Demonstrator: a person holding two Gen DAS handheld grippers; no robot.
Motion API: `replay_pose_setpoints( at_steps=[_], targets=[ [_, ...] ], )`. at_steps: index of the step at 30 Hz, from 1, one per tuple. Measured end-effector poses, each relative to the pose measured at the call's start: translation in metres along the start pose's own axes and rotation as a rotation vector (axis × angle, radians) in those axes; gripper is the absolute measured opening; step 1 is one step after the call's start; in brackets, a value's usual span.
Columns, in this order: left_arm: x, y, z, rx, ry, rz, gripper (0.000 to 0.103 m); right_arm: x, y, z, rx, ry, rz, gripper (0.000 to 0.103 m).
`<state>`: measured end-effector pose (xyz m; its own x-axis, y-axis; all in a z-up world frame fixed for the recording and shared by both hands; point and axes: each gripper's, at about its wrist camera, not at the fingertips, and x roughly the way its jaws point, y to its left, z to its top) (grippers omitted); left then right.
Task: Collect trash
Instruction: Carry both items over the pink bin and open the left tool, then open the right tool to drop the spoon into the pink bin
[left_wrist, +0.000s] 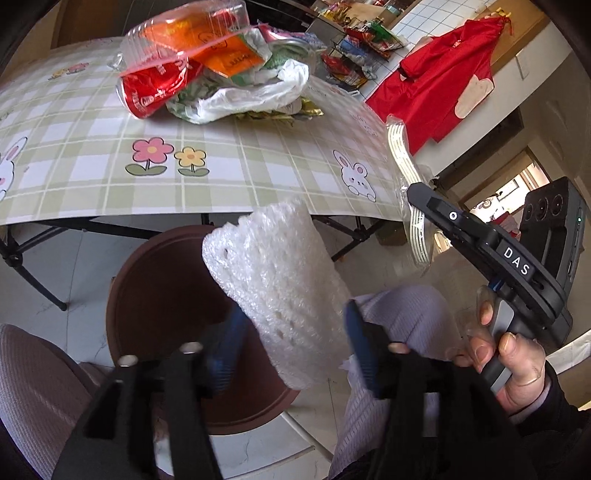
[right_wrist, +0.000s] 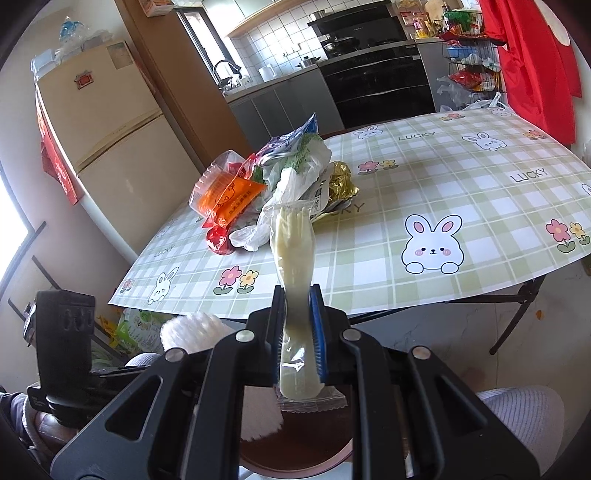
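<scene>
Left gripper (left_wrist: 291, 347): fingers (left_wrist: 360, 343) wide apart either side of a white foam net (left_wrist: 280, 280); whether they press it cannot be told. It hangs over a brown bin (left_wrist: 155, 295) on the floor, below the worktop (left_wrist: 258, 162) edge. Right gripper (right_wrist: 298, 332): fingers (right_wrist: 317, 332) clenched on a wrapped plastic fork (right_wrist: 293, 258), tines pointing away, also above the bin. On the worktop, well apart from both grippers, lies a trash pile (right_wrist: 273, 184): clear box, orange packet, red cup, white bag, gold foil.

tablecloth (right_wrist: 461, 192): green plaid, bunnies | foam sleeve (left_wrist: 280, 280): white | apron (left_wrist: 443, 85): red
</scene>
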<state>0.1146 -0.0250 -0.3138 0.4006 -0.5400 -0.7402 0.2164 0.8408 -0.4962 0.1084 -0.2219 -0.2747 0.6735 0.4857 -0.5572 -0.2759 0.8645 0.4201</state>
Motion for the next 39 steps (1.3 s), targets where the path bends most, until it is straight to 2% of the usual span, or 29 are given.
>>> replay_pose_setpoints(
  at_steps=[1,3,6,10,13,16,18,21,33,38,39],
  targets=[
    [-0.001,0.004,0.000,-0.019,-0.013,-0.001,0.079,0.001,0.001,0.000,-0.003,0.003,0.001,0.017],
    [-0.009,0.018,0.003,-0.079,-0.059,0.005,0.084,0.002,0.003,0.000,-0.016,0.008,-0.002,0.017],
    [-0.035,0.043,0.007,-0.182,-0.172,0.065,0.092,0.005,0.008,0.000,-0.039,0.020,-0.002,0.017],
    [-0.082,0.069,0.015,-0.248,-0.335,0.217,0.096,0.009,0.017,-0.002,-0.077,0.040,0.011,0.017],
    [-0.117,0.079,0.016,-0.241,-0.441,0.337,0.097,0.012,0.025,-0.006,-0.105,0.065,0.028,0.017],
    [-0.141,0.085,0.016,-0.220,-0.508,0.454,0.097,0.016,0.031,-0.010,-0.123,0.092,0.034,0.017],
    [-0.152,0.089,0.014,-0.210,-0.532,0.516,0.097,0.017,0.033,-0.013,-0.129,0.110,0.038,0.017],
    [-0.160,0.096,0.007,-0.208,-0.541,0.556,0.097,0.020,0.035,-0.019,-0.134,0.146,0.043,0.017],
    [-0.157,0.100,-0.002,-0.237,-0.529,0.544,0.097,0.030,0.043,-0.037,-0.159,0.257,0.081,0.018],
    [-0.157,0.100,-0.001,-0.244,-0.531,0.553,0.097,0.027,0.047,-0.035,-0.175,0.229,0.078,0.047],
    [-0.157,0.100,-0.001,-0.244,-0.534,0.555,0.097,0.026,0.047,-0.034,-0.179,0.222,0.072,0.050]
  ],
)
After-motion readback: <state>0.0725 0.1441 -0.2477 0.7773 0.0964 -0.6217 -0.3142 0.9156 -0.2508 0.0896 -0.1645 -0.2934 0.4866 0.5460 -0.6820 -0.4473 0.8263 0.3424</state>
